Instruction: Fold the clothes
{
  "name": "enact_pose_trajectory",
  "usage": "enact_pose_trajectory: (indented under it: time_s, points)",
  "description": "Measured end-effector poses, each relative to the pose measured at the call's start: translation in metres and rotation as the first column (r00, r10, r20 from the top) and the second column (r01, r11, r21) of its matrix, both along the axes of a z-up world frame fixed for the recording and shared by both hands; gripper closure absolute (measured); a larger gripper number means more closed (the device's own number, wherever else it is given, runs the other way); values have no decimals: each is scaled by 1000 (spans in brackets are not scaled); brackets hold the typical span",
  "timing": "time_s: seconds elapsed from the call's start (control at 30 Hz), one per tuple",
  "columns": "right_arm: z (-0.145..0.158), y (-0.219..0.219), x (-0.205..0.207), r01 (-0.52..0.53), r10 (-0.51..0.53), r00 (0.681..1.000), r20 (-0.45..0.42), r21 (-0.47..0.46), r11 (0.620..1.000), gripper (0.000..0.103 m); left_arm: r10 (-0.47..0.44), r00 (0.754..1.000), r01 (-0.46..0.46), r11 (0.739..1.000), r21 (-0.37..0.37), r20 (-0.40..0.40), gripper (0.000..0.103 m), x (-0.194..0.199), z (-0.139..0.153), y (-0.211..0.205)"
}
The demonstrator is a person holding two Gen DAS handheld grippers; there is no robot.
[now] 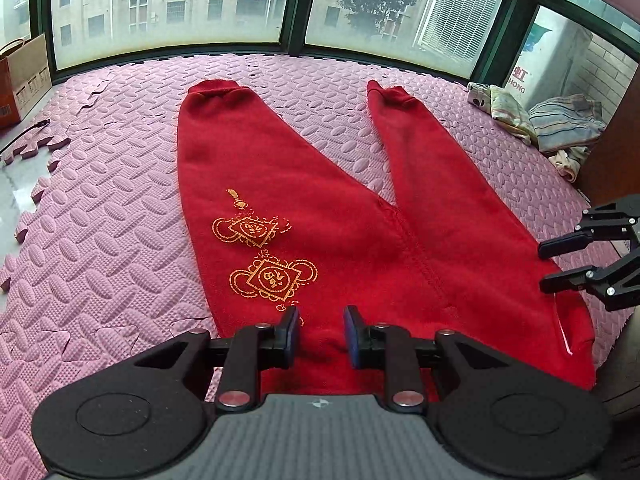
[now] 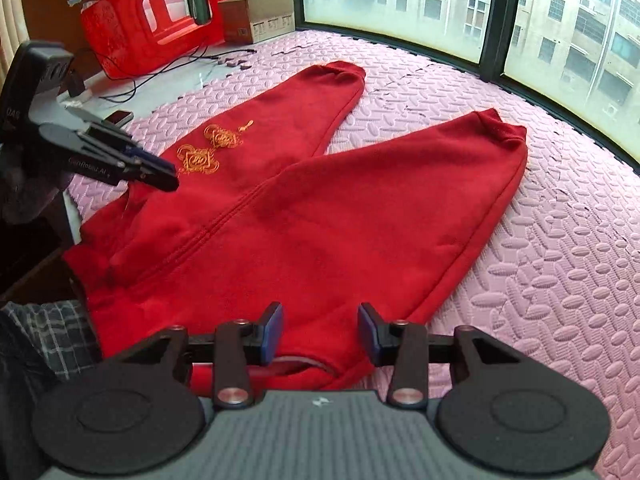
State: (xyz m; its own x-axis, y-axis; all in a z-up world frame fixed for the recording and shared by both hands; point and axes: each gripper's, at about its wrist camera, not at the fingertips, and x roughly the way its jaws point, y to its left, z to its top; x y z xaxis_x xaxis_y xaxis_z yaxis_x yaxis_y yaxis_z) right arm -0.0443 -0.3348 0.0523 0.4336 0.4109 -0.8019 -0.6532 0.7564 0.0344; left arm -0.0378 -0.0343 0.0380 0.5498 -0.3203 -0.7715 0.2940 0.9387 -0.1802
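— Where are the trousers?

— The red trousers (image 1: 320,208) lie flat on the pink foam mat (image 1: 100,240), waistband toward the person, the two legs spread in a V pointing at the window (image 1: 168,4). Gold embroidery (image 1: 264,256) sits on the leg to the left in the left wrist view.

— And the left claw (image 1: 321,334)?

— Its two blue-padded fingers stand parted above the waistband region, red cloth showing through the gap — nothing is pinched between them. From the right wrist view the same claw (image 2: 160,174) appears at the left edge over the waist corner near the embroidery; there its tips look close together, and I cannot tell from that angle whether it touches the cloth.

— The right claw (image 2: 321,334)?

— Parted wider, fingers either side of the waistband's other end, where the grey inside of the opening shows. It has hold of nothing. In the left wrist view it (image 1: 560,264) comes in from the right edge over the hip side of the trousers, jaws apart.

— Anything else around?

— A small heap of striped and pale clothes (image 1: 552,128) lies well apart at the mat's far right. A cardboard box (image 2: 260,16) stands by the window, a red plastic stool (image 2: 148,16) tipped beside it, with cables (image 2: 160,68) on the floor near them. A checked sleeve or trouser leg (image 2: 44,340) shows low at the left of the right wrist view.
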Motion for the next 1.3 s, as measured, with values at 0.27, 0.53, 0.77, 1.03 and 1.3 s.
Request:
enact_pose_trajectory:
  time_s: [0.27, 0.53, 0.77, 1.03, 1.3]
  points:
    - [-10, 22, 71, 99, -101, 991, 83, 28, 995, 62, 9, 1000, -9, 1000, -13, -11, 74, 7, 3, 1]
    - [-35, 25, 87, 197, -183, 974, 136, -97, 976, 64, -20, 1000, 21, 1000, -10, 23, 73, 34, 15, -12]
    - [-37, -17, 85, 372, -363, 922, 132, -44, 927, 72, -70, 996, 69, 997, 19, 58, 74, 72, 13, -41]
    - [-36, -9, 91, 394, -392, 909, 141, 18, 919, 77, -94, 995, 93, 995, 29, 44, 73, 92, 0, -59]
    - [-46, -11, 98, 459, -462, 878, 124, 59, 887, 89, -104, 994, 103, 994, 40, 26, 74, 102, -10, -69]
